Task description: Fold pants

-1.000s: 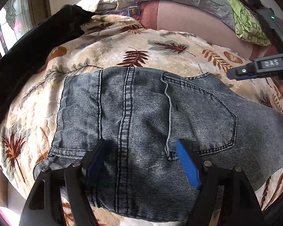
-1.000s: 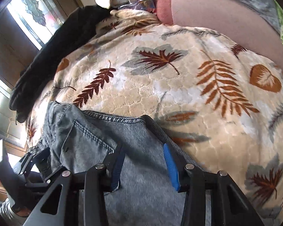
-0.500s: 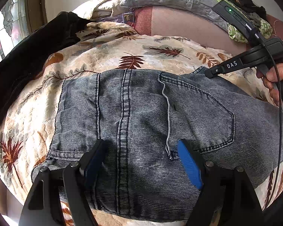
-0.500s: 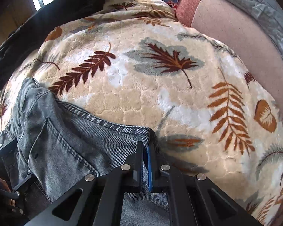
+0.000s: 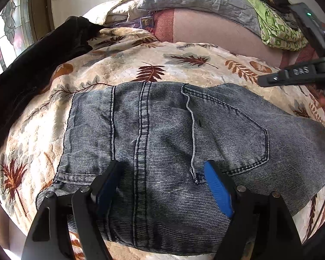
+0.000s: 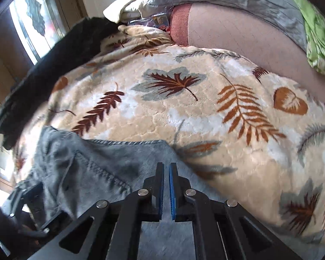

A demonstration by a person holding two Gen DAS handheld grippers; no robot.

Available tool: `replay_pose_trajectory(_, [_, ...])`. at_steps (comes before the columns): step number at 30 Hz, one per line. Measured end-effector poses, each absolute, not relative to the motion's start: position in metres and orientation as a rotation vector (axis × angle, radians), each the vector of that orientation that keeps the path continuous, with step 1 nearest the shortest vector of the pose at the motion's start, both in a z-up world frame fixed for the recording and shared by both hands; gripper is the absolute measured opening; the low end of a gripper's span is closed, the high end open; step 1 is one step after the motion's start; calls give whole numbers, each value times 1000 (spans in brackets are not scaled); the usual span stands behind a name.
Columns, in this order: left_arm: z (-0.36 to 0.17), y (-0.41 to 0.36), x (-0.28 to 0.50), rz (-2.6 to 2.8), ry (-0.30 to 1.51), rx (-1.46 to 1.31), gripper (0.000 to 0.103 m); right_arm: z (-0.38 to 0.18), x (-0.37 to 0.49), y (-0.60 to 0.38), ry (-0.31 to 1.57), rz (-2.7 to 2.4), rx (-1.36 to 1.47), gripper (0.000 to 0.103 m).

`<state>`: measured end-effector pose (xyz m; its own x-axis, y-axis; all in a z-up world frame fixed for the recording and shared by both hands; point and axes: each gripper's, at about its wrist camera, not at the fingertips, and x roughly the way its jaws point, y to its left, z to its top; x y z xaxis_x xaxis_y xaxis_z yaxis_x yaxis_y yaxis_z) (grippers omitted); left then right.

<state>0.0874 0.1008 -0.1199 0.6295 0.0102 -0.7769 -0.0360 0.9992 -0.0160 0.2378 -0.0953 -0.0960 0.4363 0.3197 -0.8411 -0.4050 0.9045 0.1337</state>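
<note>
Pants (image 5: 162,134) lie on a leaf-print blanket (image 6: 205,112) beside a window (image 5: 8,32); left jaws wide, right jaws closed, empty.

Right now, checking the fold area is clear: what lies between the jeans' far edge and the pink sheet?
Only bare leaf-print blanket lies between the jeans and the pink sheet, as the right wrist view shows.

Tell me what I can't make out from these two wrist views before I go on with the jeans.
- Left wrist view: the jeans run off the right and bottom edges, so the legs are unseen; the left gripper stands open over them.
- Right wrist view: motion blur smears the denim; whether the shut right gripper pinches cloth cannot be told.
- Left wrist view: the black garment is cut by the left edge.
</note>
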Motion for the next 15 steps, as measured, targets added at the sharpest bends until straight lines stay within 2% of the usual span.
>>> replay_pose_trajectory(4, [-120, 100, 87, 31, 885, -28, 80, -109, 200, -150, 1096, 430, 82, 6])
replay_pose_trajectory(8, [-119, 98, 86, 40, 880, -26, 80, -152, 207, -231, 1216, 244, 158, 6])
replay_pose_trajectory(12, [-103, 91, 81, 41, 855, 4, 80, -108, 176, -302, 1058, 300, 329, 7])
replay_pose_trajectory(13, [-96, 88, 79, 40, 839, 4, 80, -98, 167, -320, 1035, 272, 335, 16])
replay_pose_trajectory(14, [-88, 84, 77, 24, 816, -6, 80, -91, 160, -340, 1028, 218, 327, 42])
replay_pose_trajectory(15, [-80, 78, 76, -1, 797, -18, 80, -88, 155, -359, 1032, 141, 300, 62])
